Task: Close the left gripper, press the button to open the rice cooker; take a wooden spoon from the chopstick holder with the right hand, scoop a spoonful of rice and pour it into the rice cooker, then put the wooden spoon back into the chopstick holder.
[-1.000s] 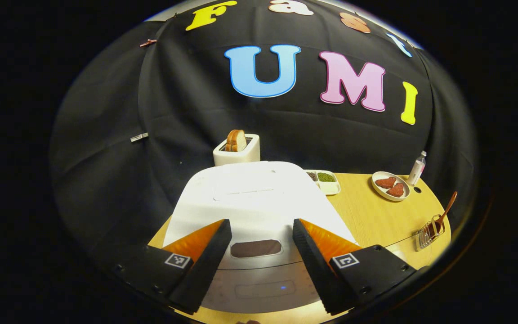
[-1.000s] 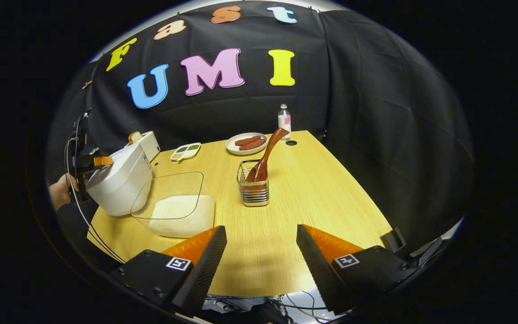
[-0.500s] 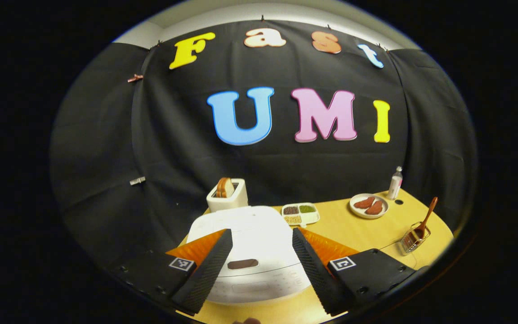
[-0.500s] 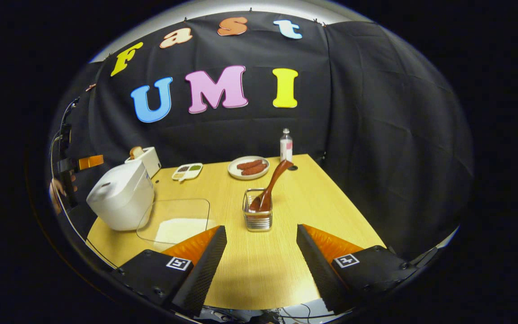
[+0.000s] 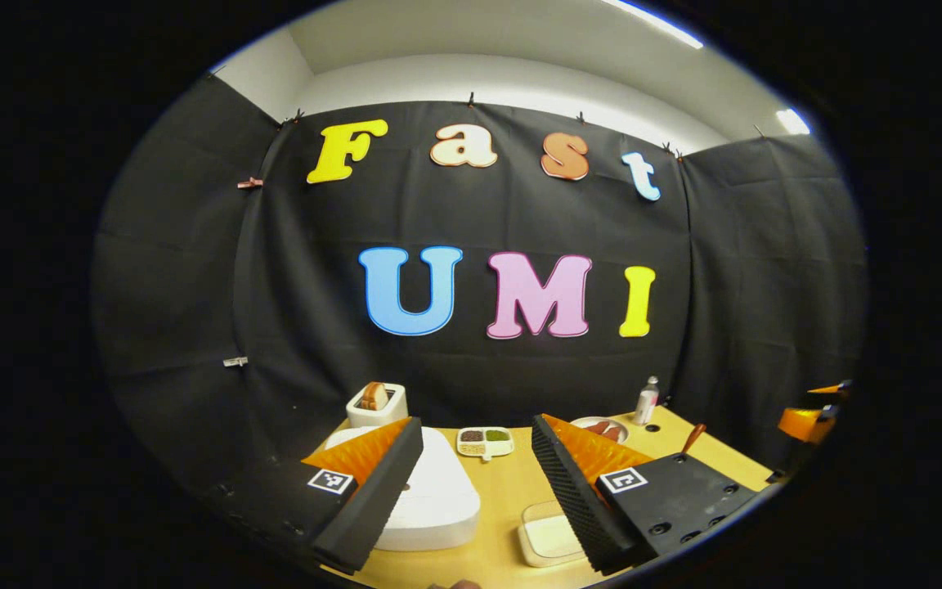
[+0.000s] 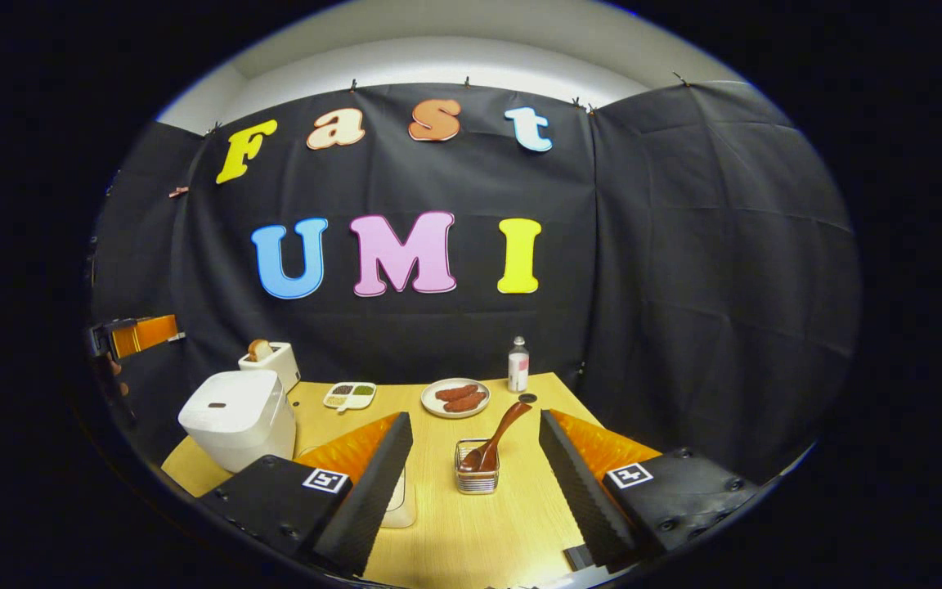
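The white rice cooker (image 5: 430, 499) (image 6: 234, 417) stands with its lid down at the table's left end. My left gripper (image 5: 475, 427) hovers open well back from it, with nothing between its fingers; it also appears far left (image 6: 136, 334) in the right gripper view. A wooden spoon (image 6: 497, 429) leans in the wire chopstick holder (image 6: 477, 478), straight ahead of my open right gripper (image 6: 475, 421). The clear box of rice (image 5: 549, 536) (image 6: 400, 503) sits beside the cooker, partly hidden behind a finger.
At the back of the wooden table (image 6: 471, 532) stand a toaster with bread (image 6: 271, 360), a small divided tray (image 6: 350, 395), a plate of sausages (image 6: 456, 398) and a small bottle (image 6: 518, 366). Black cloth walls close in the table.
Both grippers have drawn back and risen from the table, so the cooker and the holder look smaller and lower. Both have stayed open.
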`<state>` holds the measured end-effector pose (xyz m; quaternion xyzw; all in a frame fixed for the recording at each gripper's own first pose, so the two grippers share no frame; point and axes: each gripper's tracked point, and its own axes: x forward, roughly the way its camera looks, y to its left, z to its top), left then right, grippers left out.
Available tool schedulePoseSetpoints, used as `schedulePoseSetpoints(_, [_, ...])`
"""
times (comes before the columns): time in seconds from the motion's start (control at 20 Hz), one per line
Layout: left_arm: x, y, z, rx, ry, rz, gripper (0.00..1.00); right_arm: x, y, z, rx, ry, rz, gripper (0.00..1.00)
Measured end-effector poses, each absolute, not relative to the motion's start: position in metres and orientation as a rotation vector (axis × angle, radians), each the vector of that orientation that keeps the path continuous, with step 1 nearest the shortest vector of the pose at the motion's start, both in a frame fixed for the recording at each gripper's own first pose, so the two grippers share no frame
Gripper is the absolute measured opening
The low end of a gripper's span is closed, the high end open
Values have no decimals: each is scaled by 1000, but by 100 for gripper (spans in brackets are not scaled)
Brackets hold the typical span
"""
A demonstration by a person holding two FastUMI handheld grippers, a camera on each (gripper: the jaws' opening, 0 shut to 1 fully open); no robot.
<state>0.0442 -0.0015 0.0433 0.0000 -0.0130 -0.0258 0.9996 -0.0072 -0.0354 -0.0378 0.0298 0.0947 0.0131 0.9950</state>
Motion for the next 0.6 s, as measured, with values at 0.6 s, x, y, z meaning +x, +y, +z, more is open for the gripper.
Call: schedulePoseSetpoints(0.6, [-8, 3, 15, -51, -47, -40, 94, -21, -7, -37, 61, 170, 82, 98])
